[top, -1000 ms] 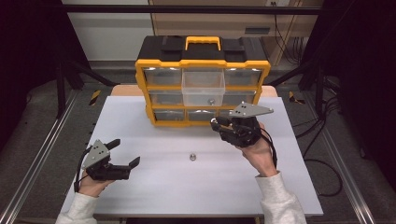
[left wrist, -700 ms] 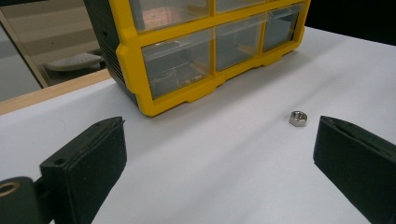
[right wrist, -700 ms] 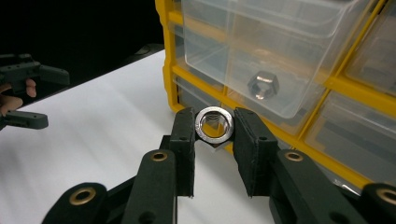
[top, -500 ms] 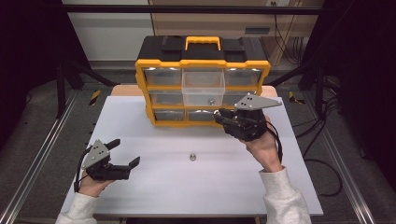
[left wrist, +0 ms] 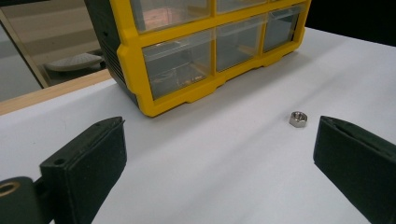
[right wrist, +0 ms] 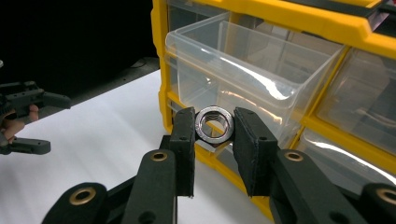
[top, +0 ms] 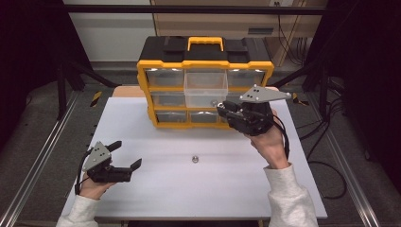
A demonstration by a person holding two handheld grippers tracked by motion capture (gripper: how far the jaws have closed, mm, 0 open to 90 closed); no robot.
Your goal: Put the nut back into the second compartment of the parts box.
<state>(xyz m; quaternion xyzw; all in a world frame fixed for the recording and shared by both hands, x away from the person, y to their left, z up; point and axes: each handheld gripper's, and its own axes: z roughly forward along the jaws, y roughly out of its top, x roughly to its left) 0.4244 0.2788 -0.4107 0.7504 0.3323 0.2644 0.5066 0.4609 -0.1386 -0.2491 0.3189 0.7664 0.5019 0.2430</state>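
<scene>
A yellow and black drawer organizer (top: 205,82) stands at the back of the white table (top: 156,189). Its clear top-middle drawer (top: 205,86) (right wrist: 243,77) is pulled out. My right gripper (top: 221,109) (right wrist: 214,125) is shut on a large steel hex nut (right wrist: 214,124), held just in front of and below that drawer's front edge. A smaller hex nut (top: 194,159) (left wrist: 297,118) lies on the table's middle. My left gripper (top: 126,153) (left wrist: 215,154) rests open at the front left, jaws wide apart and aimed toward the small nut.
The organizer's other clear drawers (left wrist: 177,63) are pushed in. A wooden board edge (top: 124,91) shows behind the table at the left. Black frame rails (top: 45,142) run along both sides of the table.
My right gripper has risen with the large nut, from the bottom drawer row up to the open drawer's front. The left gripper has stayed in place.
</scene>
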